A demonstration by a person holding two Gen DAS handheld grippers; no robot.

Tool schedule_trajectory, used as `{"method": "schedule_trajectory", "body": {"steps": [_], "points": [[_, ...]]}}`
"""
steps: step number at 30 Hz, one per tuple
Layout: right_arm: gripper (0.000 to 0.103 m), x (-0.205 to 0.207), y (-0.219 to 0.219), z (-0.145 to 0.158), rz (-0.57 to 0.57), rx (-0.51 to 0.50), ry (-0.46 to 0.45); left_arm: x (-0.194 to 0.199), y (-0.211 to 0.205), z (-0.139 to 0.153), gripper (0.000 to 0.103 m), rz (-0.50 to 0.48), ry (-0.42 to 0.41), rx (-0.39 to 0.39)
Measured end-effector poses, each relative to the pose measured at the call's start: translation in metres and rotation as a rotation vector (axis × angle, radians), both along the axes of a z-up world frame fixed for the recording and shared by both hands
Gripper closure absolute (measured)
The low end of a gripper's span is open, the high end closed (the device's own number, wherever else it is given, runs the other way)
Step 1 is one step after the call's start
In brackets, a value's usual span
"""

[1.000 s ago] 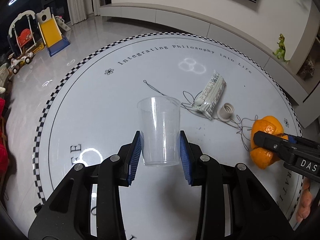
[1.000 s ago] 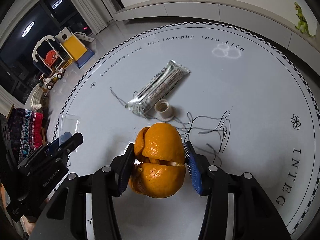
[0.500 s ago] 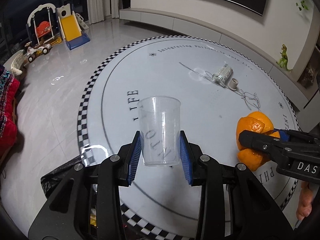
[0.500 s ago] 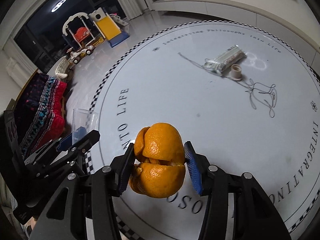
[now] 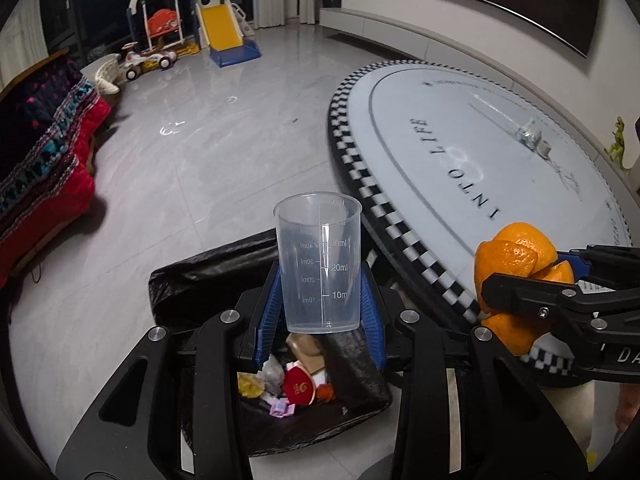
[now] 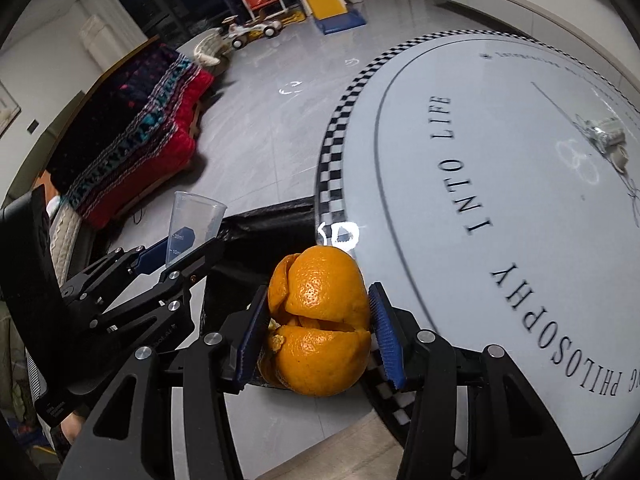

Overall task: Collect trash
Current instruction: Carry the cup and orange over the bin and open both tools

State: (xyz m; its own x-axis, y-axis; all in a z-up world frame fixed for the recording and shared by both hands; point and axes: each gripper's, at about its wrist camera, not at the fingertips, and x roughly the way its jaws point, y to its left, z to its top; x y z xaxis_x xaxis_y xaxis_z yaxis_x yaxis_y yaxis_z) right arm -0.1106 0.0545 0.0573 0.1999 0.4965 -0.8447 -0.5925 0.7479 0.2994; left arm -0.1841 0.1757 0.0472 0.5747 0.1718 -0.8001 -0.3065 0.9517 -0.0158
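The left gripper point(image 5: 320, 304) clamped a clear measuring cup point(image 5: 319, 260) above the black trash bag point(image 5: 208, 276). Beside it, the right gripper point(image 6: 316, 320) squeezed orange peel point(image 6: 318, 322), seemingly hollow, by the table point(image 6: 500, 168) edge

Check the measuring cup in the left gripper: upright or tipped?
Upright. The measuring cup has its rim on top and base below, clamped between the left gripper pads above the trash bag.
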Motion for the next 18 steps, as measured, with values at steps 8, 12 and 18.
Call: {"method": "schedule_trajectory", "body": {"steps": [8, 12, 18], "points": [[0.037, -0.023, 0.064, -0.022, 0.136, -0.074, 0.069, -0.042, 0.049, -0.025, 0.008, 0.161, 0.056, -0.009], [0.035, -0.027, 0.070, -0.024, 0.136, -0.077, 0.063, -0.054, 0.066, -0.033, 0.006, 0.230, 0.075, 0.005], [0.035, -0.029, 0.063, -0.024, 0.138, -0.068, 0.070, -0.055, 0.072, -0.035, 0.006, 0.238, 0.072, -0.020]]}}
